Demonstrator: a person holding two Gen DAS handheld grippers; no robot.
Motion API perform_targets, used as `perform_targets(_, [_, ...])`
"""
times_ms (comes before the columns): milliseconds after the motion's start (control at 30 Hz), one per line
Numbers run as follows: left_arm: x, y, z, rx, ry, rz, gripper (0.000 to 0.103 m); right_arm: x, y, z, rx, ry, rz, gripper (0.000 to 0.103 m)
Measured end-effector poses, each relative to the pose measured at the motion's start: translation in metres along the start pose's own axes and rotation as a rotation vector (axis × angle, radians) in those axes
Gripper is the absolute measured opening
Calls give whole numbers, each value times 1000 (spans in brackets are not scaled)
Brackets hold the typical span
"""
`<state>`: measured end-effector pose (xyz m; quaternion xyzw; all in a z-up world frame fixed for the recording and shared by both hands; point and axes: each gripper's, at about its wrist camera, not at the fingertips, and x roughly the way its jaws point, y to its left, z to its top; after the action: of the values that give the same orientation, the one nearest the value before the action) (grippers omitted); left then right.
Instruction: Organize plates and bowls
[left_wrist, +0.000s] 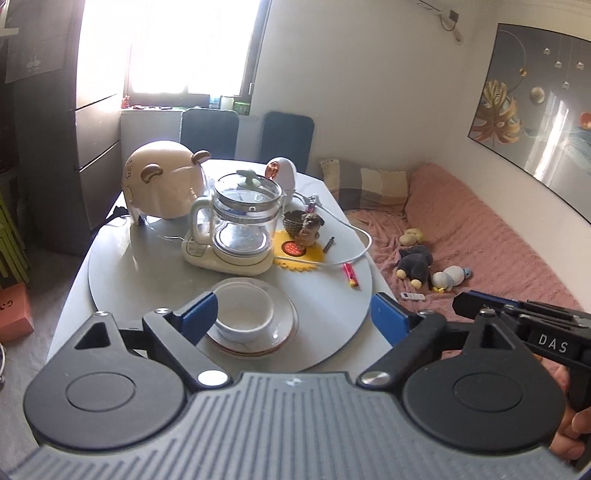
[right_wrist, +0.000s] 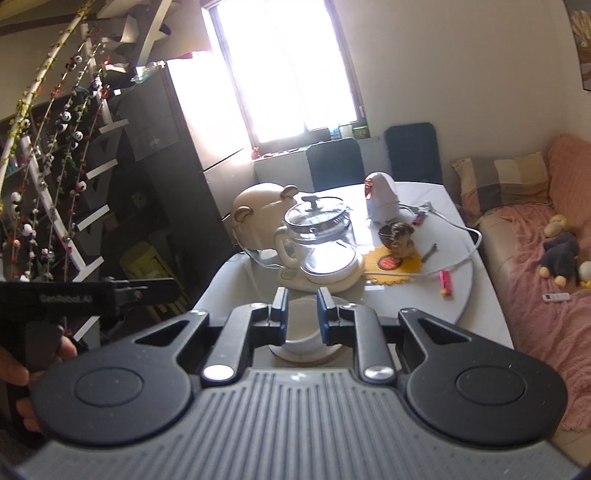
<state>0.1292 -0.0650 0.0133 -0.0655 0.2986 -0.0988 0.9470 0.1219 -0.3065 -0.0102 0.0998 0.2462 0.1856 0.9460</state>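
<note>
Left gripper (left_wrist: 293, 314) hung above the near edge of the desk (left_wrist: 332, 295), its blue-padded fingers (left_wrist: 201, 314) spread wide with nothing between the pads. White bowl (left_wrist: 243, 308) sat upright in the middle of a stack of plates (left_wrist: 282, 328), and the stack rested on the grey round turntable (left_wrist: 325, 343) at the near side of the desk. The left finger overlapped the bowl's rim in the left wrist view; contact could not be told.

Right gripper (right_wrist: 301, 314) was held over the same stack, its fingers (right_wrist: 327, 314) drawn close together with a narrow gap left. The bowl (right_wrist: 299, 328) showed through that gap, lower down and apart from the pads; no grip on it.

Behind the stack stood a glass kettle (left_wrist: 245, 218) on a cream base. Left of the kettle: a cream helmet with bear ears (left_wrist: 164, 184). Right of the kettle: a yellow flower-shaped mat (left_wrist: 295, 253) carrying a small figurine (left_wrist: 308, 229). A red lighter (left_wrist: 351, 275) lay near the turntable's right edge. A white cable (left_wrist: 354, 236) looped across the desk.

A pink-covered bed (left_wrist: 480, 240) with plush toys lay to the right of the desk.
</note>
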Motion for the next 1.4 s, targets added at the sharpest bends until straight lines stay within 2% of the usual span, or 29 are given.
perform_targets(267, [-17, -3, -25, 16, 9, 105, 95, -12, 1, -29, -5, 30, -48, 20])
perform_targets(567, [-14, 11, -59, -17, 81, 137, 95, -22, 9, -50, -14, 31, -71, 20])
perform_targets(900, [-6, 14, -63, -22, 116, 143, 95, -22, 14, -58, -20, 52, -100, 21])
perform_targets(933, [-7, 14, -63, -18, 116, 145, 95, -21, 14, -57, -18, 56, -99, 25])
perform_targets(967, [-8, 13, -63, -14, 114, 149, 95, -21, 14, -57, -14, 55, -90, 38])
perform_targets(1000, [-9, 13, -63, -12, 111, 151, 95, -20, 13, -57, -12, 53, -88, 46])
perform_targets(1067, [-10, 13, -62, -9, 104, 154, 95, -20, 13, -55, -16, 39, -106, 80])
perform_targets(1133, [-10, 14, -61, -14, 103, 160, 95, -21, 12, -54, -18, 17, -122, 84])
perform_targets(1400, [-13, 14, -60, -32, 91, 165, 97, -22, 13, -53, -6, 21, -138, 84])
